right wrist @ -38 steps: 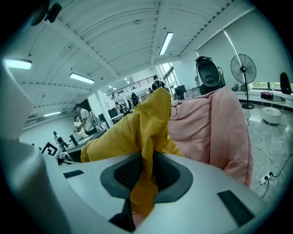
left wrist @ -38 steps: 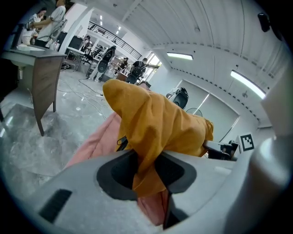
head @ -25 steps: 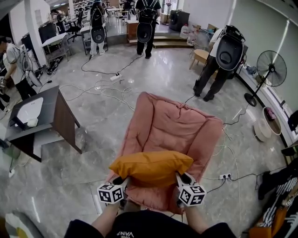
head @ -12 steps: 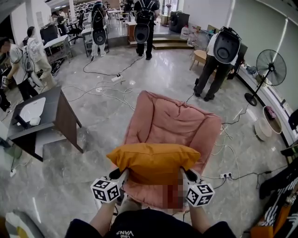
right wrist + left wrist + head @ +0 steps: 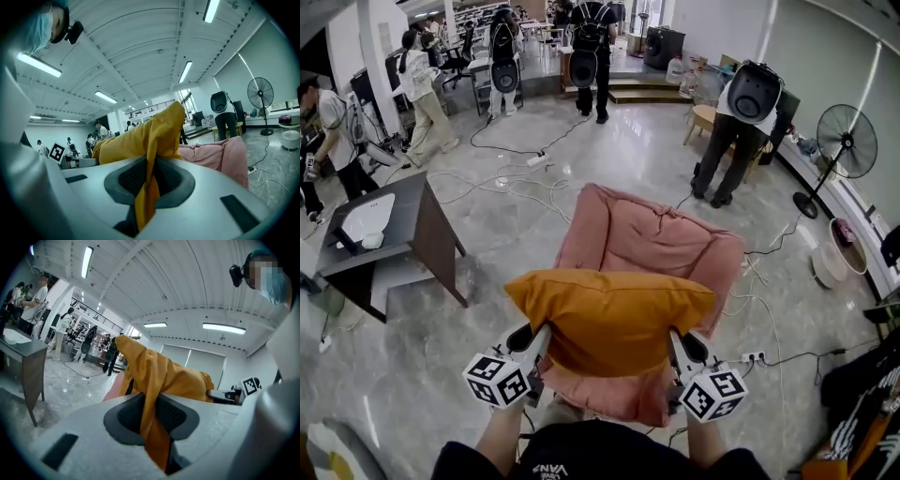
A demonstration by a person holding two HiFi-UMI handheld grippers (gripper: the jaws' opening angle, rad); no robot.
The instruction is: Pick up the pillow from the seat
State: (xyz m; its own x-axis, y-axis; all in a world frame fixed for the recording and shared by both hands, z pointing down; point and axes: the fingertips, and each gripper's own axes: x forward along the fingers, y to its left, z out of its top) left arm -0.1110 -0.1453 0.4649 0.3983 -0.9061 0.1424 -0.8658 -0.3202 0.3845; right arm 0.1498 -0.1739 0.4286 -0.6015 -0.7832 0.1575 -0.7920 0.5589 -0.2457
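The orange pillow point(image 5: 614, 319) hangs in the air between the two tongs, stretched sideways above the front half of the pink chair point(image 5: 649, 246), whose padded seat and back show behind it. The left tongs point(image 5: 531, 339) grip the pillow's left end and the right tongs point(image 5: 679, 345) its right end, each with its marker cube toward the person.

In the left gripper view the jaws are nearly closed, with a fold of orange fabric pinched between the dark pads point(image 5: 129, 416) and the rest of the pillow bulging beyond them. The right gripper view shows the same: the jaws are almost together on a thin pleat of the cover, and a loose strip hangs down between them. Past it the pink chair sits lower.

To the left of the chair is a dark desk point(image 5: 427, 225) bearing a white object. Cables point(image 5: 511, 183) trail across the glossy floor point(image 5: 628, 155) — a standing fan point(image 5: 847, 139) is at the far right.
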